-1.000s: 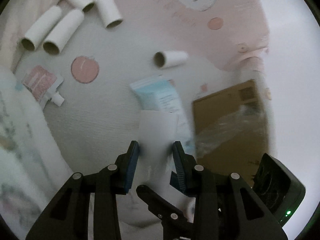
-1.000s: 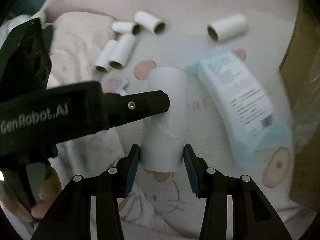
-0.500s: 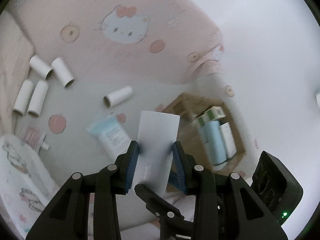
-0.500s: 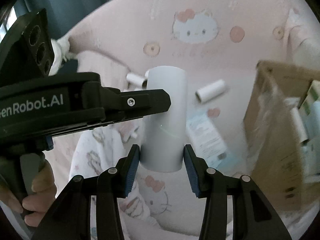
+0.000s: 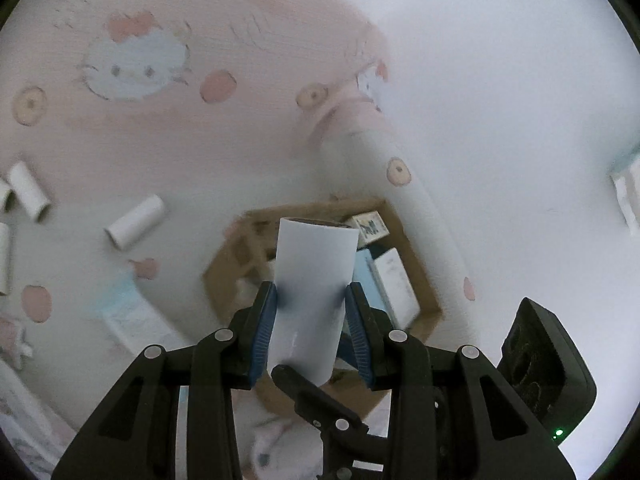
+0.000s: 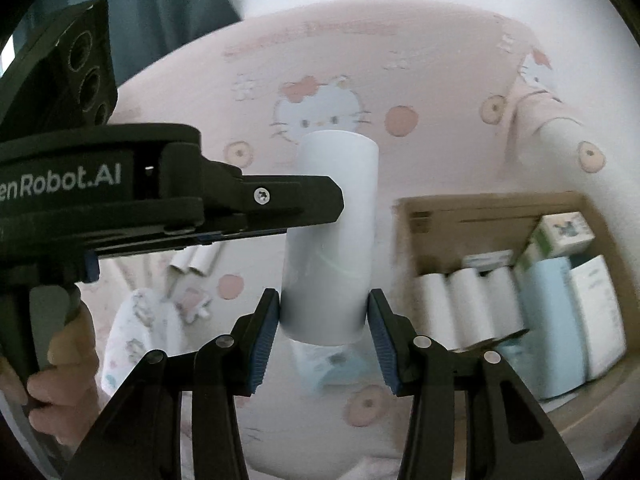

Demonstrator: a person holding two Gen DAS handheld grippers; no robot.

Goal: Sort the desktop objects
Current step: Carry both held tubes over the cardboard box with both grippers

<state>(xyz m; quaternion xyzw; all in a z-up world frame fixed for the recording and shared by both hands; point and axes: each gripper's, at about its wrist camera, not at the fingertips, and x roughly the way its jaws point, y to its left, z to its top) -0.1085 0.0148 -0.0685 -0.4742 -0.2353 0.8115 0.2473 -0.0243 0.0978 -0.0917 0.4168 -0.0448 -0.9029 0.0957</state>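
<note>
Both tongs are clenched on one white cardboard tube [image 6: 330,240]: the right tongs [image 6: 323,334] pinch its lower end, and the left tongs [image 5: 311,320] grip it across, seen entering from the left edge of the right wrist view. The tube hangs in the air over the pink cartoon-cat cloth [image 6: 400,80], with the open cardboard box [image 5: 424,280] below and behind it at the frame's centre in the left wrist view, lower right in the right. The box already holds a row of white rolls [image 6: 460,304] and tall cartons [image 6: 560,320]. To finish this step well, I would carry the tube over the free gap beside those rolls, lower it before letting go, and release one pair first so it does not twist. Other tubes [image 5: 136,222] wait at left.
</note>
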